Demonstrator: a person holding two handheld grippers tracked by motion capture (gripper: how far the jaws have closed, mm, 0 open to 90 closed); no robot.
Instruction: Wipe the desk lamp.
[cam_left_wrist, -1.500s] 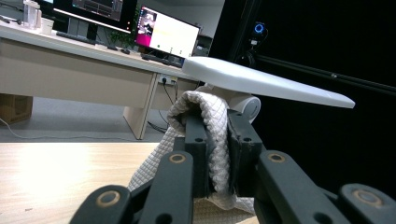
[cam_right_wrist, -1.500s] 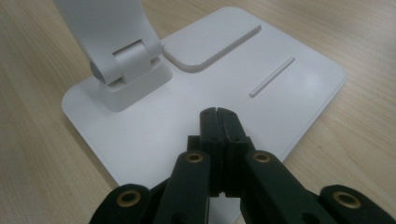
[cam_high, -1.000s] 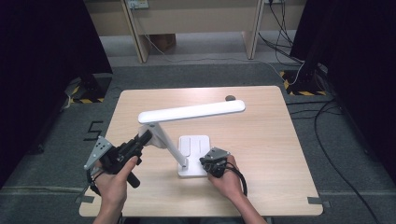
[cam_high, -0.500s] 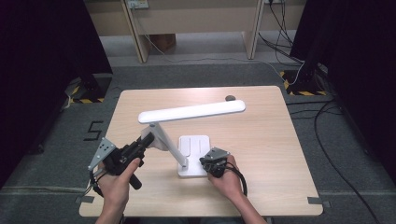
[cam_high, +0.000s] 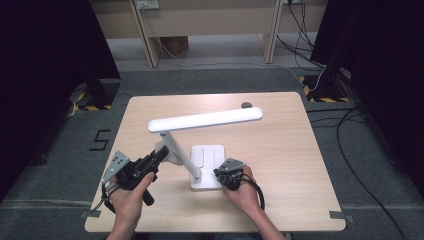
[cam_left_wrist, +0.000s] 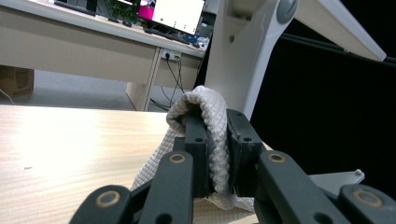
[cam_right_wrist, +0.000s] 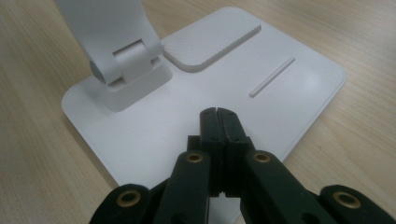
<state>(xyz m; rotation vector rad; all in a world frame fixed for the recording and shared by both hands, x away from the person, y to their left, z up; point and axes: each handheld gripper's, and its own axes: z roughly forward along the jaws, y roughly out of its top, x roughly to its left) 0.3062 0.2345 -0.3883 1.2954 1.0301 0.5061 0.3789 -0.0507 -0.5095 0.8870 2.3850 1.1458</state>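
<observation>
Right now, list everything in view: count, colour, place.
desk lamp: one, white, mid-table, head level above its flat base.
cloth: one, pale quilted, pinched in the left gripper by the lamp's arm.
small dark object: one, dark, far table edge; too small to identify.
table: one, light wood, on grey carpet.
desks: pale wood, beyond the table.
cables: black, floor at right.
left gripper: black, jaws closed on the cloth.
right gripper: black, jaws shut, tips on the lamp's base.
</observation>
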